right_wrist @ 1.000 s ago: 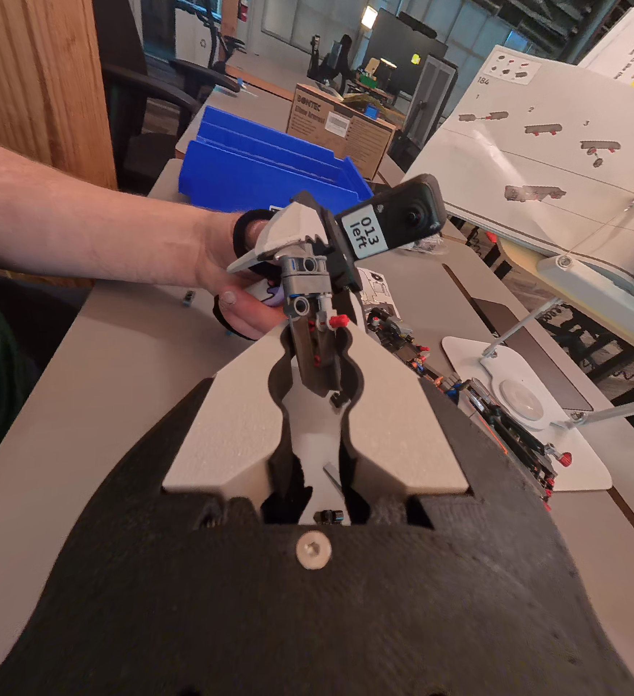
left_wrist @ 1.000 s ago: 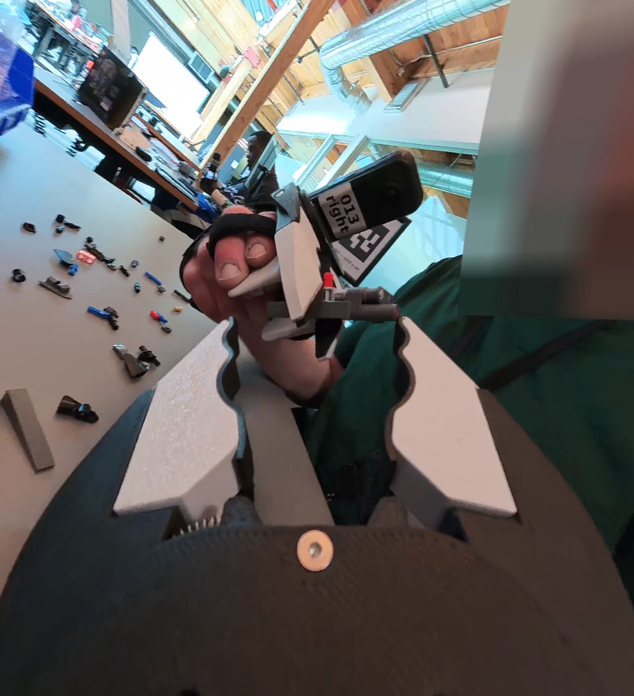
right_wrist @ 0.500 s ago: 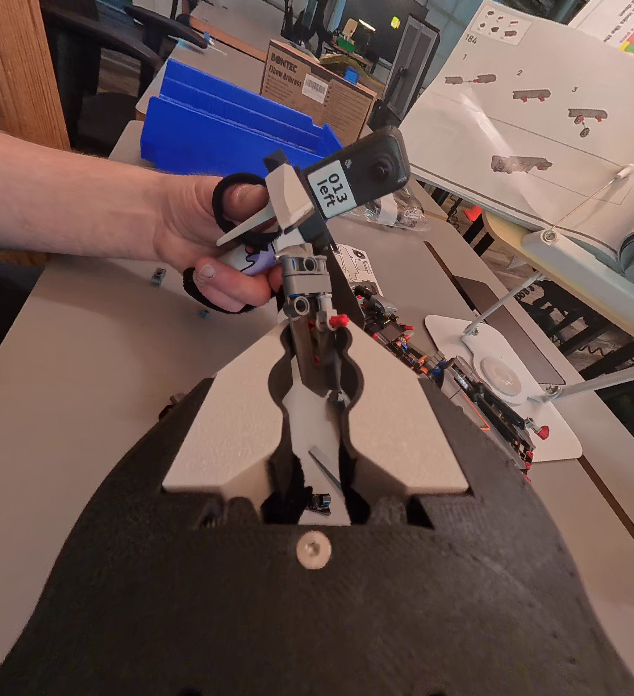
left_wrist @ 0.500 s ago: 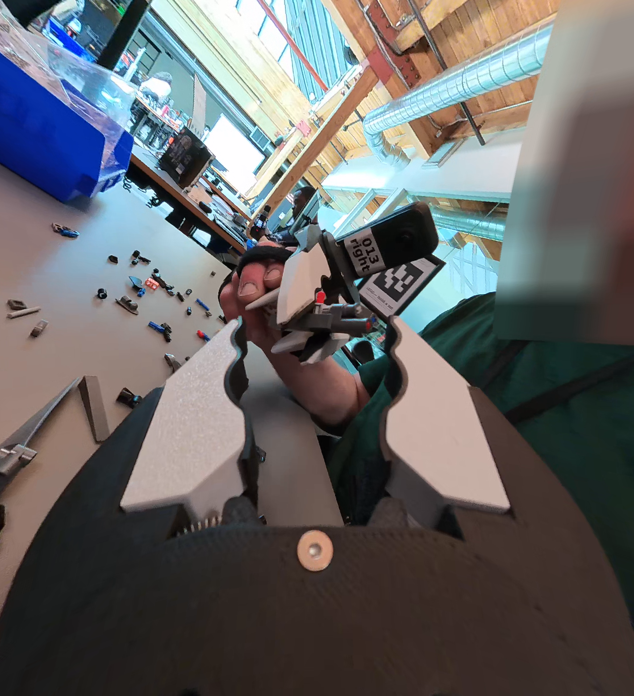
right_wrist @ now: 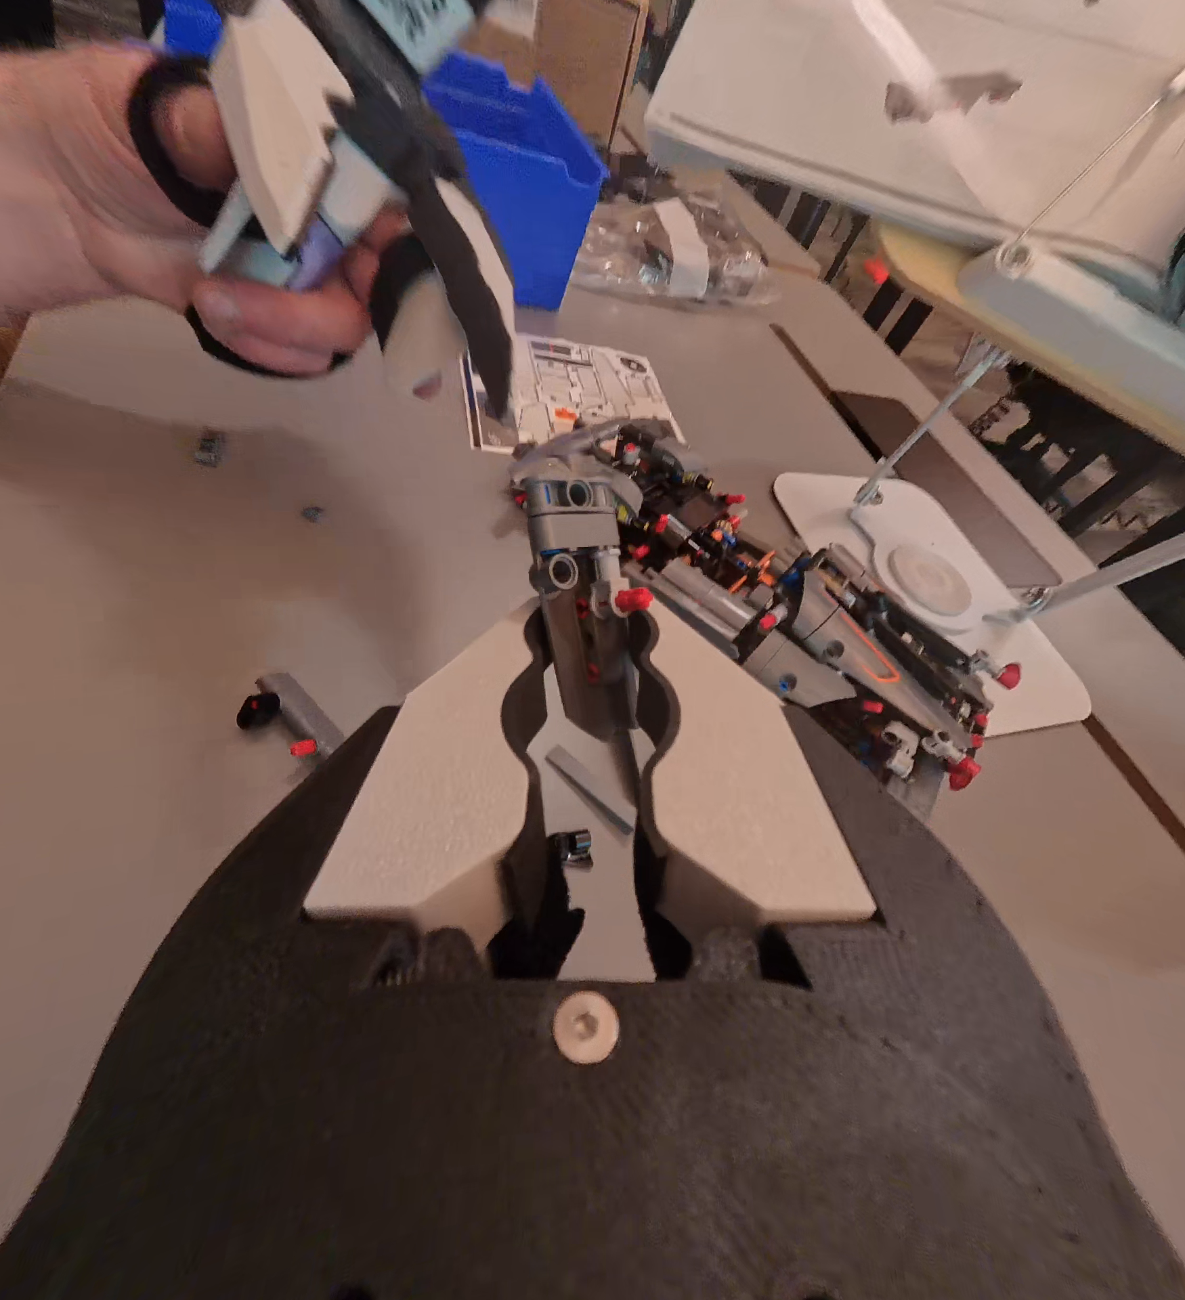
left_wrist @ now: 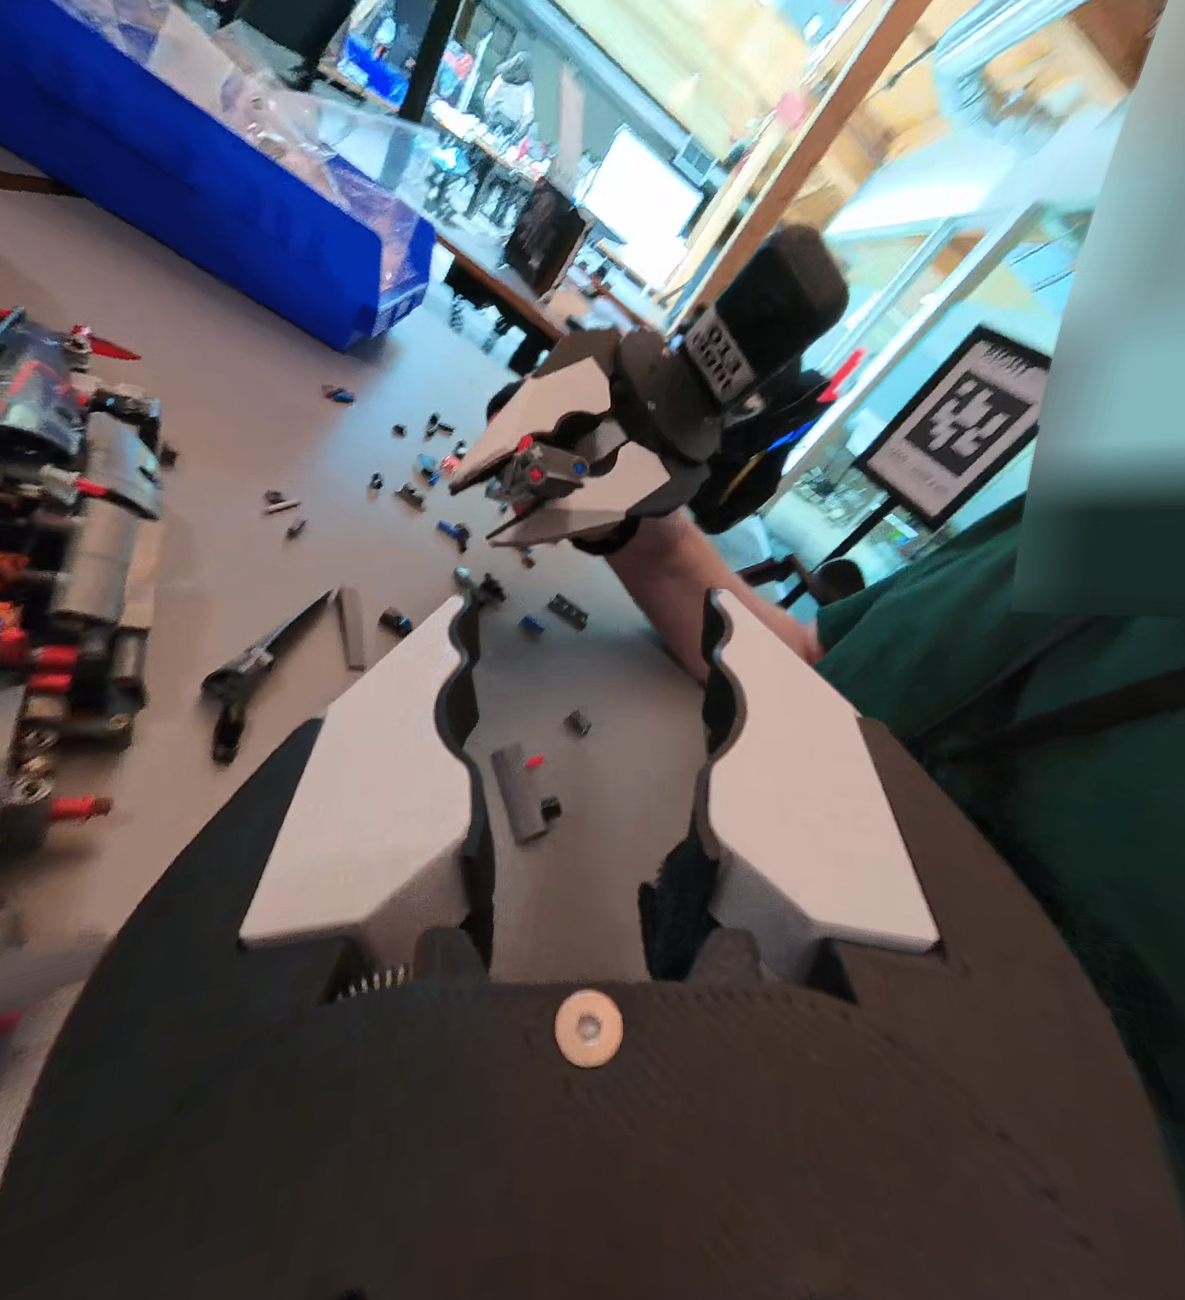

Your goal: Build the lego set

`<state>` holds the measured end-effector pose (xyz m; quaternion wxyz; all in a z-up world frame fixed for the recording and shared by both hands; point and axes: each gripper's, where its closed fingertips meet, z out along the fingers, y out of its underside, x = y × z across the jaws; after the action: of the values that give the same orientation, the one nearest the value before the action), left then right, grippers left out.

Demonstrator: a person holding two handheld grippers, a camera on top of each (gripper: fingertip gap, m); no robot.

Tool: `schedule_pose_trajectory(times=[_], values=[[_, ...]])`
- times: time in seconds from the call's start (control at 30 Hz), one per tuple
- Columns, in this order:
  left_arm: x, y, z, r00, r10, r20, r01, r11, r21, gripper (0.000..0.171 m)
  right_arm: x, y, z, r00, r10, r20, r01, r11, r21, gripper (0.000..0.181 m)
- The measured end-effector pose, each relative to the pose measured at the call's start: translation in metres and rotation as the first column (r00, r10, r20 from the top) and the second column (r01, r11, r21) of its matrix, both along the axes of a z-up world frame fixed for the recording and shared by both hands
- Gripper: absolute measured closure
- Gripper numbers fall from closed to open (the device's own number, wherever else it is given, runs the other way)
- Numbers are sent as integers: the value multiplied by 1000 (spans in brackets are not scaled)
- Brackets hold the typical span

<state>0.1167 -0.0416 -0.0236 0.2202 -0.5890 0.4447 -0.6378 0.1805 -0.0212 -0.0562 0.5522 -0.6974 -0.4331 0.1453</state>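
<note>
Lego piece [right_wrist: 586,633], grey w/ red pegs: pinched btwn tips of right gripper [right_wrist: 590,675], jaws nearly closed on it, held up over table [right_wrist: 153,598]. Left gripper [left_wrist: 586,675]: jaws wide apart, nothing in them, up in air above loose small bricks [left_wrist: 435,485]. Big half-built model [right_wrist: 822,633] on table just past held piece. Blue bin [right_wrist: 526,176] at back. Open paper booklet [right_wrist: 575,387] flat near model.
</note>
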Motion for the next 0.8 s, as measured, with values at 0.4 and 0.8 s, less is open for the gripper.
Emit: schedule_pose_trajectory(times=[0.4, 0.8], values=[[5, -21, -37, 974, 51, -220, -11, 984, 176, 112, -23, -7, -59, 969, 99, 225, -70, 988, -135, 163], [13, -25, -71, 936, 83, -341, 7, 967, 253, 114, -31, -14, -94, 918, 152, 366, -78, 974, -211, 163]])
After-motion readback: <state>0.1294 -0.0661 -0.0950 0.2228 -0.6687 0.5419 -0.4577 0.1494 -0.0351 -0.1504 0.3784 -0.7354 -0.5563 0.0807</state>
